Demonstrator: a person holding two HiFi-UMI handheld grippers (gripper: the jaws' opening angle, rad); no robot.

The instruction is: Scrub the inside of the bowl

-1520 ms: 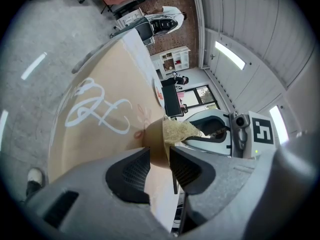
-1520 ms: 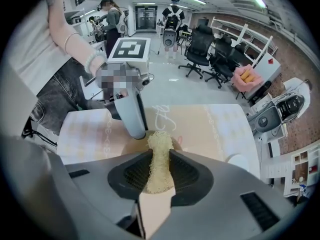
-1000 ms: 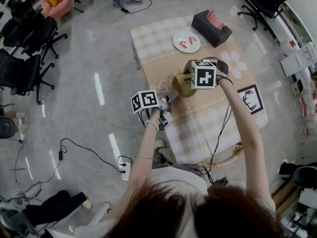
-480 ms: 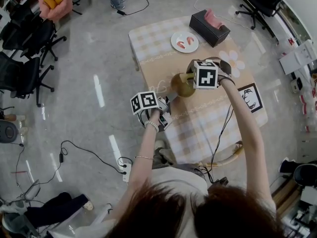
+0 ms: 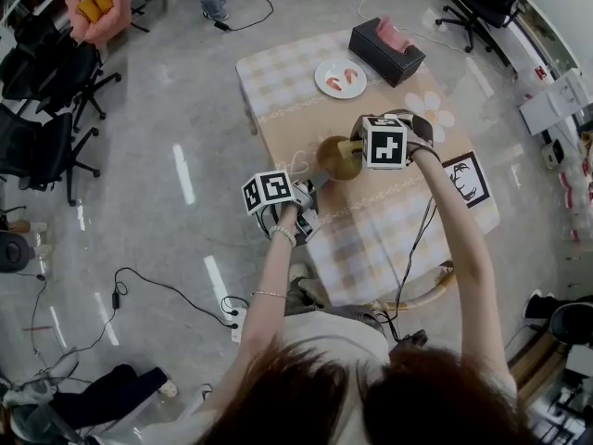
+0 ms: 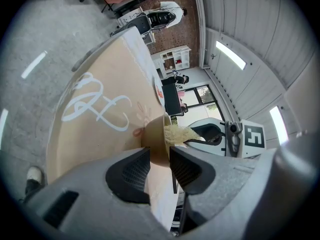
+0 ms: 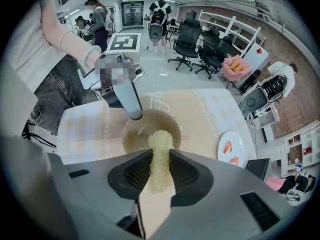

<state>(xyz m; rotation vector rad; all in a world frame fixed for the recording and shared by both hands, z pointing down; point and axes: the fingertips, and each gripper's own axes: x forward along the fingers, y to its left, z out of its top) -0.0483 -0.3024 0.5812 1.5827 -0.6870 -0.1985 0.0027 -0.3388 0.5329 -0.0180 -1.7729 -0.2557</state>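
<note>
Holds the bowl (image 5: 339,158) tipped on its side over the table (image 5: 408,221), near its left edge, mouth turned toward the right-hand tool; cannot quite tell from above whether the base touches the cloth. Grips 1 wall of the bowl with the left claw (image 6: 159,158), jaws narrowed on the rim, 1 pad inside and 1 outside. Pinches a pale, wiry scrubber (image 7: 159,136) in the right claw (image 7: 160,168), jaws tight on its lower part, tip pushed into the bowl's hollow. Looks like a rigid, smooth, fairly light bowl; probably slick under the pads and apt to pivot about that single rim hold; calls for a firm clamp low on the wall while pressure comes from the other side. Appears soft and springy at the scrubbing end; likely bends under load, so best gripped close to the working tip for control. Leaves the plate (image 5: 340,78) and tissue box (image 5: 386,49) well apart at the table's far end.
</note>
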